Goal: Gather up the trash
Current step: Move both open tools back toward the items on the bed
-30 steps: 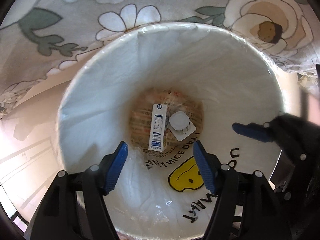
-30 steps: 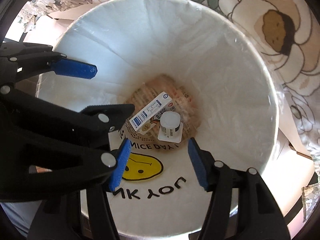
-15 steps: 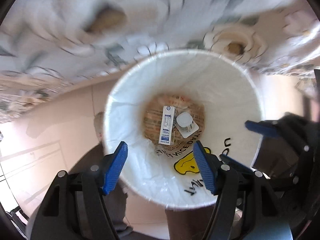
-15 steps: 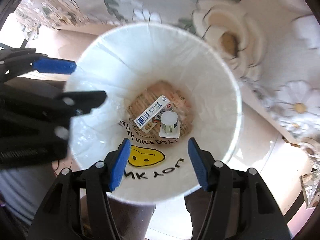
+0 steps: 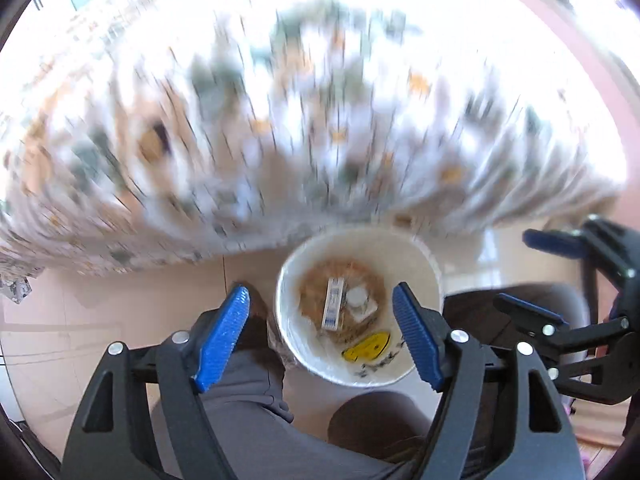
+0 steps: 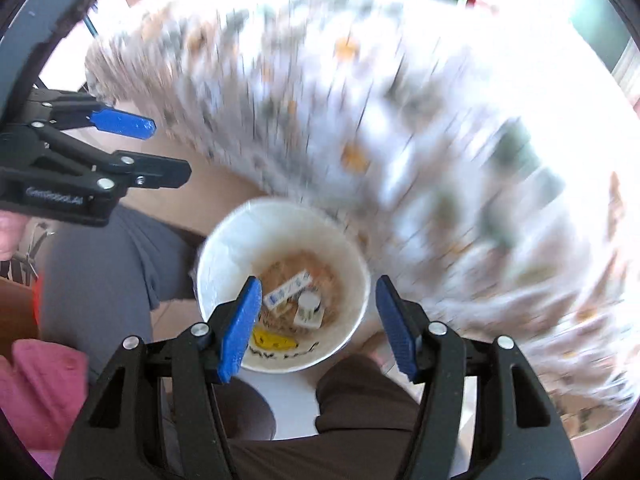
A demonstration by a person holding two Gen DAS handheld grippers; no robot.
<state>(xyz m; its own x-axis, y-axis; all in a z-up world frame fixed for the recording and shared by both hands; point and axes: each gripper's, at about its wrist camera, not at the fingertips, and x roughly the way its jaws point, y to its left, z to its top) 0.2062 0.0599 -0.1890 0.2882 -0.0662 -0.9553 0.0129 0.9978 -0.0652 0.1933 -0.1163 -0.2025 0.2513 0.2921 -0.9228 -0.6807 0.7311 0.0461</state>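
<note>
A white trash bin (image 5: 416,256) lined with a printed plastic bag stands on the floor far below me. It also shows in the right wrist view (image 6: 224,248). Inside lie a white and blue carton (image 5: 333,309) and a small white lidded cup (image 5: 357,298); both show in the right wrist view, carton (image 6: 288,289) and cup (image 6: 310,304). My left gripper (image 5: 322,338) is open and empty, high above the bin. My right gripper (image 6: 318,326) is open and empty, also high above it.
A table with a floral cloth (image 5: 280,120) stands behind the bin, blurred by motion. The person's legs in grey trousers (image 5: 256,408) are just in front of the bin. Pale floor tiles (image 5: 80,312) lie to the left. A pink cloth (image 6: 36,392) is at lower left.
Both grippers have risen quickly out of the bin mouth and away from it; the bin now looks small and the tablecloth fills the view. Both stay open and empty.
</note>
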